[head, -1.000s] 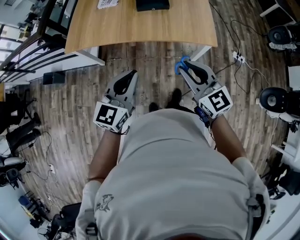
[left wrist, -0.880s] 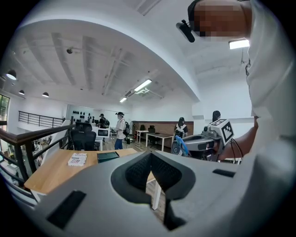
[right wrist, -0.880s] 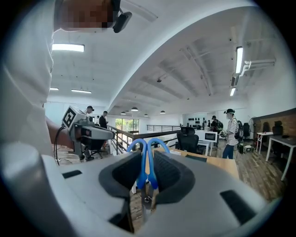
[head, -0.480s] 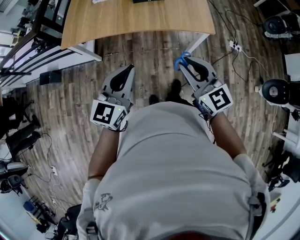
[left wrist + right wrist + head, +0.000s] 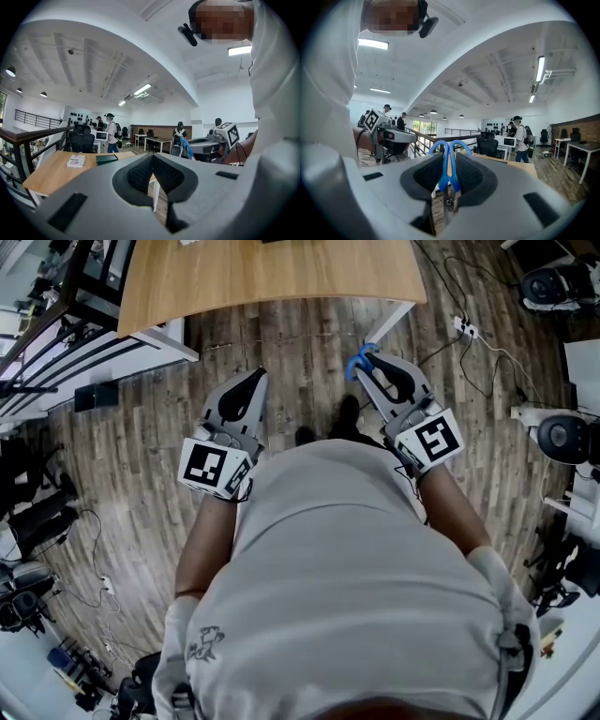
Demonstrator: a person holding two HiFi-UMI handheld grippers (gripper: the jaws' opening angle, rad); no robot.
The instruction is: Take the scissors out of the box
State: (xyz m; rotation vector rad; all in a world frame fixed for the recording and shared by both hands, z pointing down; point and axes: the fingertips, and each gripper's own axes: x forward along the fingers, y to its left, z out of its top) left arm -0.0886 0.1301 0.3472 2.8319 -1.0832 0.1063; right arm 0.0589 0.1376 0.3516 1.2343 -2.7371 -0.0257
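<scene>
Holding blue-handled scissors [image 5: 444,171] in right gripper [image 5: 372,367], jaws narrowed and pressing on them, handle loops poking out past the tips | left gripper [image 5: 255,382] hovering alongside, jaws closed together on nothing | both hanging over plank floor [image 5: 300,343], near wooden table [image 5: 272,277].

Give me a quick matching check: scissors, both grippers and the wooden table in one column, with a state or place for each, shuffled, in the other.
Things:
1. scissors
2. left gripper
3. right gripper
4. wooden table

States or places:
A. jaws together, nothing between them
B. ahead of both grippers, at the top of the head view
C. blue handles, pinched between two jaws
D. closed on the scissors

Pairs: 1-C, 2-A, 3-D, 4-B
</scene>
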